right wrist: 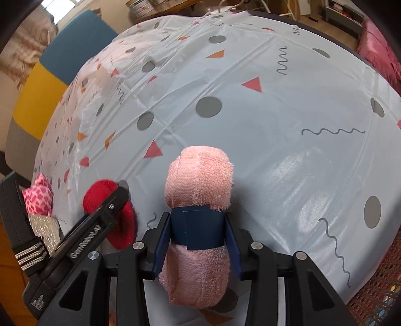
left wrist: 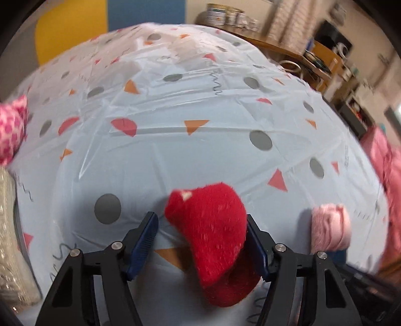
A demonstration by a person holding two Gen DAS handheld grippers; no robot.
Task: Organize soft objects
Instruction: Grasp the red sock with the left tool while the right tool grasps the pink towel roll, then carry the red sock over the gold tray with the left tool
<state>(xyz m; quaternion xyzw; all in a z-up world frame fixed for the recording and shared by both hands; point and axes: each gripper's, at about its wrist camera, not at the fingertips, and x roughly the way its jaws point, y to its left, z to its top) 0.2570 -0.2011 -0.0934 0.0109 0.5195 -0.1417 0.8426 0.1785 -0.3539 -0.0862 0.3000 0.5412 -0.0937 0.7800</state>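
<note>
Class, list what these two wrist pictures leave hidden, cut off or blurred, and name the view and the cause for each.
- Red plush toy: left wrist view, lower end hidden behind the left gripper; blurred.
- Rolled pink towel with blue band: right wrist view, its sides covered by the right gripper's pads.
- Pink spotted fabric piece: left wrist view, cut by the left edge.
- Shelf clutter: left wrist view, motion-blurred.

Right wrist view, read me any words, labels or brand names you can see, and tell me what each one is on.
"GenRobot.AI": white letters along the black left gripper; the middle letters are soft, so this is my best reading.
A smaller white print lower on the same gripper body: too blurred to read.
Labels on the cans on the far shelf: too small to read.
The patterned tablecloth shows only shapes and squiggles.
</note>
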